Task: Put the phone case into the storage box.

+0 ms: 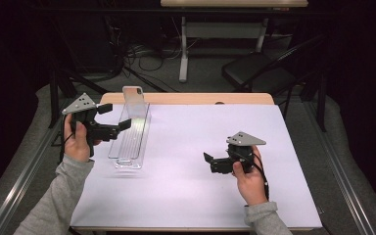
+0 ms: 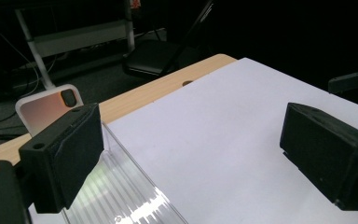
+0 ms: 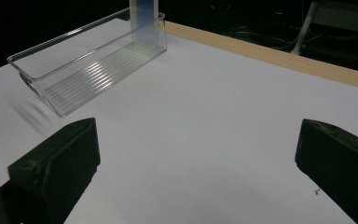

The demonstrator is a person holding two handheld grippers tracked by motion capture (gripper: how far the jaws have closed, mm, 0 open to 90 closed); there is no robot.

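From above, the left gripper [image 1: 111,120] hangs open, empty, beside a clear tray [image 1: 130,134] holding a propped phone [image 1: 132,100]; the right gripper [image 1: 209,160] sits well apart. Its own view shows spread jaws, tray [image 3: 74,56] beyond.

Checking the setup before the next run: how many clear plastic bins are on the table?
1: the clear bin lies lengthwise near the table's left side, beside the left gripper, with a phone standing at its far end.
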